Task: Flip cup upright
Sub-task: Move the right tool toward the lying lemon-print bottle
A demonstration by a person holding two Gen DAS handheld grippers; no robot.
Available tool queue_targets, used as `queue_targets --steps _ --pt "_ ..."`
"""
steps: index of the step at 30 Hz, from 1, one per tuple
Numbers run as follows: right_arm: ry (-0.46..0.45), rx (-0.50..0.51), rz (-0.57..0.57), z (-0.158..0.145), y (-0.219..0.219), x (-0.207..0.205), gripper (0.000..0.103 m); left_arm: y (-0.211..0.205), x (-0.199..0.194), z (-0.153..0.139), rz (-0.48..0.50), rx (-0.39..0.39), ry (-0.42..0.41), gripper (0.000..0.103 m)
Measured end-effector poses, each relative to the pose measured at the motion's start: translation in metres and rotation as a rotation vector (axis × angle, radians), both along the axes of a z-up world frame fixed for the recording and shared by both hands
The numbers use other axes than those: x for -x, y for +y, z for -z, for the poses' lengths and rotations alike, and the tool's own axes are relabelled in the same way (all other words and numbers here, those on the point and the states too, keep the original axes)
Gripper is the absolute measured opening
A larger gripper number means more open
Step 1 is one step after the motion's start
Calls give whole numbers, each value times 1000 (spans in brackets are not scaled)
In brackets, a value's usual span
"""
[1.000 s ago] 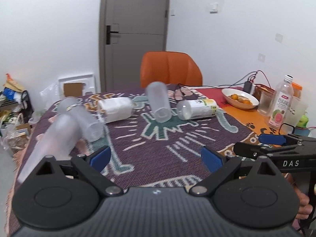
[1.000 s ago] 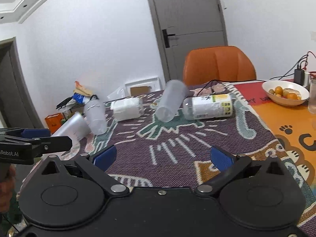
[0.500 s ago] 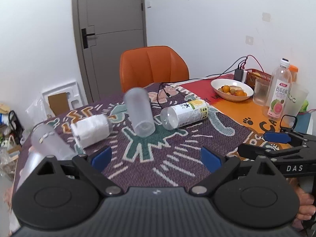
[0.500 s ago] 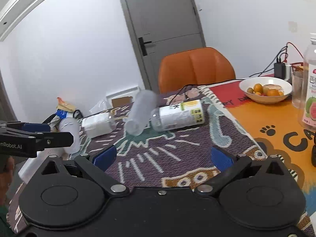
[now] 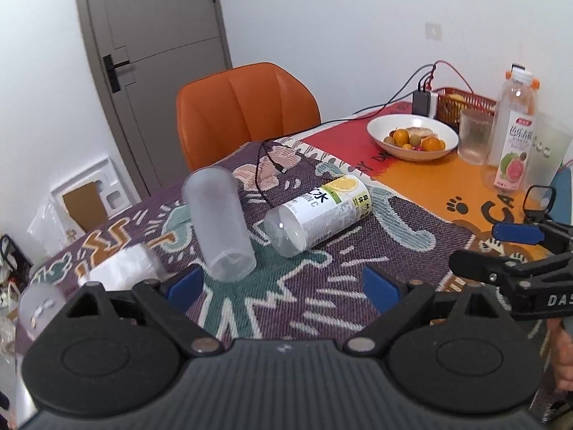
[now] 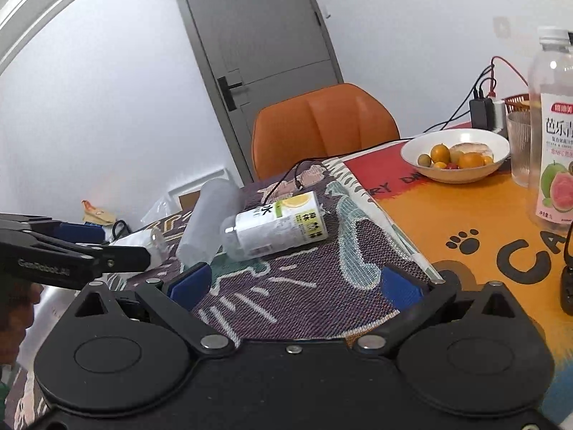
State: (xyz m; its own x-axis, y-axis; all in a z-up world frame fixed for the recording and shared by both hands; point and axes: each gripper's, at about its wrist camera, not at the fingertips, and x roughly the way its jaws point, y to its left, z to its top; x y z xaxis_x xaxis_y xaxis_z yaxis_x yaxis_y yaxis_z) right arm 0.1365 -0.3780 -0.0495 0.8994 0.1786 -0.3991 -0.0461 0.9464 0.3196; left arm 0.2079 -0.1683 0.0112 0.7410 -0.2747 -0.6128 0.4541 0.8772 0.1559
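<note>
A frosted plastic cup (image 5: 220, 225) lies on its side on the patterned cloth (image 5: 322, 283), its open mouth toward me; it also shows in the right wrist view (image 6: 207, 222). My left gripper (image 5: 283, 283) is open and empty, just short of the cup, which lies ahead of its left finger. My right gripper (image 6: 292, 283) is open and empty, further right, also seen in the left wrist view (image 5: 501, 251). Another frosted cup (image 5: 39, 308) lies at the far left.
A labelled bottle (image 5: 322, 215) lies on its side right of the cup. A white roll (image 5: 121, 268) lies left. A fruit bowl (image 5: 412, 136), a glass (image 5: 474, 136) and a guava drink bottle (image 5: 510, 136) stand at the right. An orange chair (image 5: 247, 107) is behind.
Both grippers have swung right and moved closer to the table. The lying cup and bottle now appear larger and nearer. Both stay open.
</note>
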Motion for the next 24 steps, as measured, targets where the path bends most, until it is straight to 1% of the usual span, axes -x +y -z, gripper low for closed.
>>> queue_targets --steps 6,9,13,19,24 --pt "6 -15 2 5 -8 -17 103 -22 -31 11 51 -86 0 95" --pt "6 -26 2 7 -13 -25 103 -35 -45 18 72 -141 -7 95" --pt "17 -42 0 10 -18 -34 102 -49 -64 29 106 -186 16 89" --pt "39 -35 36 15 -30 -44 101 -77 -83 40 176 -247 16 88" --pt "58 -39 65 20 -44 -49 101 -101 -98 53 231 -323 19 88"
